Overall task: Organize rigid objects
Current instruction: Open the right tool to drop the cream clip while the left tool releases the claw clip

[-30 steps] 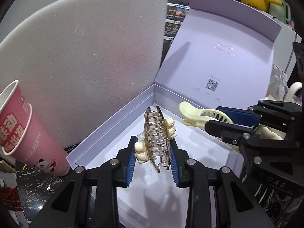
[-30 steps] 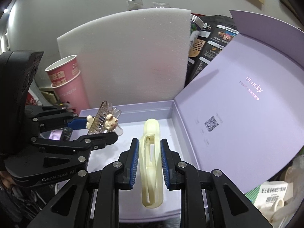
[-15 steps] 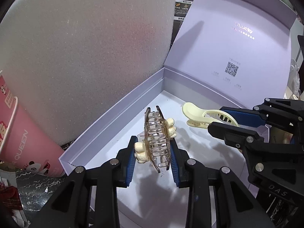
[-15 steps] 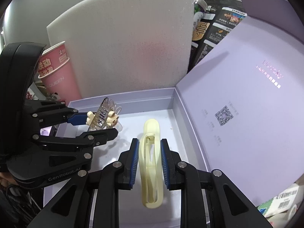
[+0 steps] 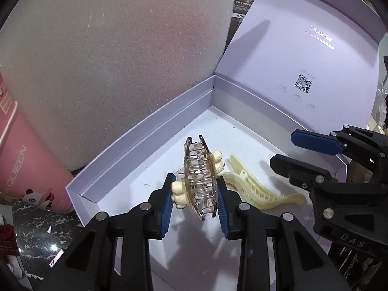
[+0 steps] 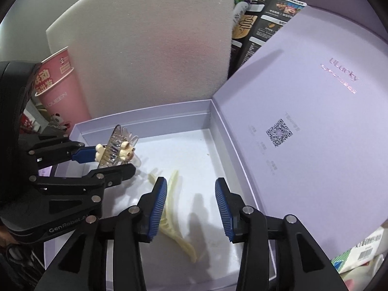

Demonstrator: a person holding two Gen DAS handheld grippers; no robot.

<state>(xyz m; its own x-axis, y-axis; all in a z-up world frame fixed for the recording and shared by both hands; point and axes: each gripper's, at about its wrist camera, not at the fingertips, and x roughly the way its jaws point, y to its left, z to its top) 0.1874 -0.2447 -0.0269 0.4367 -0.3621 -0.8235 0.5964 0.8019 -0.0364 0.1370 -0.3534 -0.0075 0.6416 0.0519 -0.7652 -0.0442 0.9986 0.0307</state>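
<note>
My left gripper [image 5: 195, 195] is shut on a clear claw hair clip [image 5: 200, 177] with cream bear charms and holds it above the floor of an open lilac box [image 5: 155, 121]. The clip also shows in the right wrist view [image 6: 117, 149], held at the box's left side. My right gripper [image 6: 191, 200] is open and empty over the box. A cream duckbill hair clip [image 6: 173, 213] lies flat on the box floor below it; in the left wrist view it [image 5: 259, 189] lies just right of the left gripper.
The box lid [image 6: 303, 111] stands open on the right. A white foam board [image 5: 109, 60] stands behind the box. Pink paper cups [image 6: 60, 87] stand at the left. Dark snack packets [image 6: 264, 21] stand behind the lid. The box sits on a dark marble top [image 5: 36, 230].
My right gripper has opened and let go of the cream duckbill clip, which now lies on the box floor. My left gripper, still holding the claw clip, has moved further over the box.
</note>
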